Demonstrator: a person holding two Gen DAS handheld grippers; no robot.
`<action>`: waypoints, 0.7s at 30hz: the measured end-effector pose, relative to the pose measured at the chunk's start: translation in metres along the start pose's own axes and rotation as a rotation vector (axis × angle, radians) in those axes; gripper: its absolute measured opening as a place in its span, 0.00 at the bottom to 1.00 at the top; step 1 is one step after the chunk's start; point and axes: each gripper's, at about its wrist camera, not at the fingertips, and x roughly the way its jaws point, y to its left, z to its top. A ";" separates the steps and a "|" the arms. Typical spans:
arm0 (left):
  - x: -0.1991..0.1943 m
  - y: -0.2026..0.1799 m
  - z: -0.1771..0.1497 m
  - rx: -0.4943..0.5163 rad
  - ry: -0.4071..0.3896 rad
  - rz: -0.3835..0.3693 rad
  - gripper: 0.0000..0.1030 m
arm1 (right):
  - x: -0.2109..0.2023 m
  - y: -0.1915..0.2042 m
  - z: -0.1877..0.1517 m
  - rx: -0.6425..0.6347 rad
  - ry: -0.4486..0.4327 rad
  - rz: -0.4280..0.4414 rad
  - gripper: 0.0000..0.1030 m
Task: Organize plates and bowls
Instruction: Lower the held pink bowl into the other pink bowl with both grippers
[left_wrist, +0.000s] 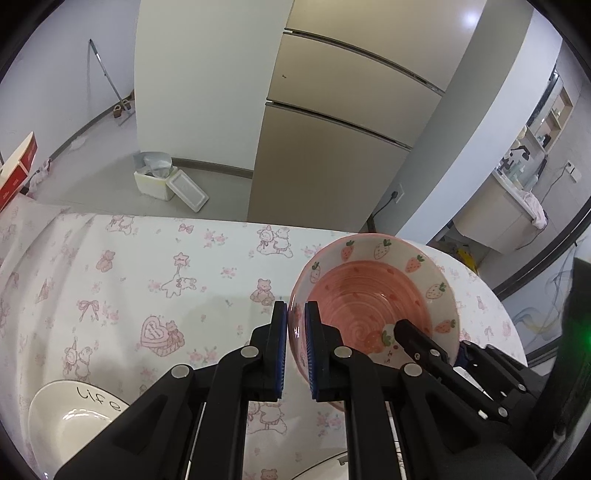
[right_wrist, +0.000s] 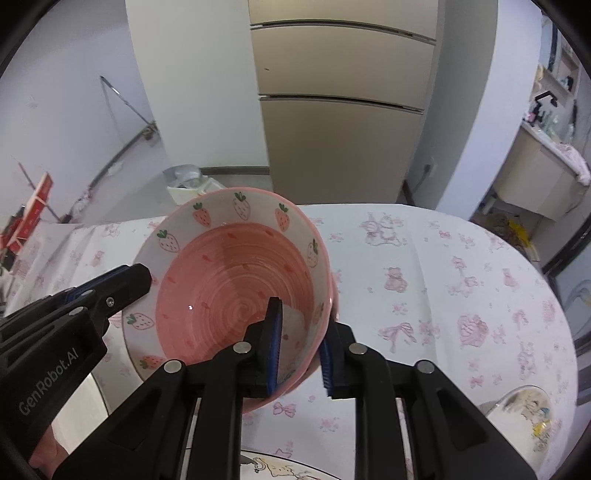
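Note:
A pink bowl with strawberries on its white rim (left_wrist: 369, 295) (right_wrist: 236, 280) hangs tilted above the table, its inside facing both cameras. My left gripper (left_wrist: 295, 332) is shut on the bowl's left rim, one blue pad inside and one outside; in the right wrist view the left gripper (right_wrist: 140, 280) reaches in from the left. My right gripper (right_wrist: 299, 332) straddles the right rim. Its outer pad lies against the wall, while the inner pad stands a little off it. In the left wrist view the right gripper (left_wrist: 430, 338) sits at the bowl's near right edge.
The table (left_wrist: 147, 258) wears a white cloth with pink prints. A white bowl lettered "Life" (left_wrist: 74, 417) sits near left, a cartoon plate (right_wrist: 280, 465) lies below the grippers, and a clear dish (right_wrist: 524, 417) is near right. A fridge (left_wrist: 332, 129) and a foam box (left_wrist: 159, 181) stand beyond the table.

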 end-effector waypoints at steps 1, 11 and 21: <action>-0.001 0.000 0.000 -0.003 0.000 -0.004 0.10 | 0.002 -0.004 0.001 0.010 0.000 0.024 0.18; 0.022 0.003 -0.005 -0.039 0.091 -0.041 0.14 | 0.000 -0.013 0.000 0.041 -0.022 0.067 0.15; 0.021 -0.001 -0.010 -0.021 0.080 -0.002 0.09 | 0.001 -0.010 0.002 0.053 -0.018 0.057 0.15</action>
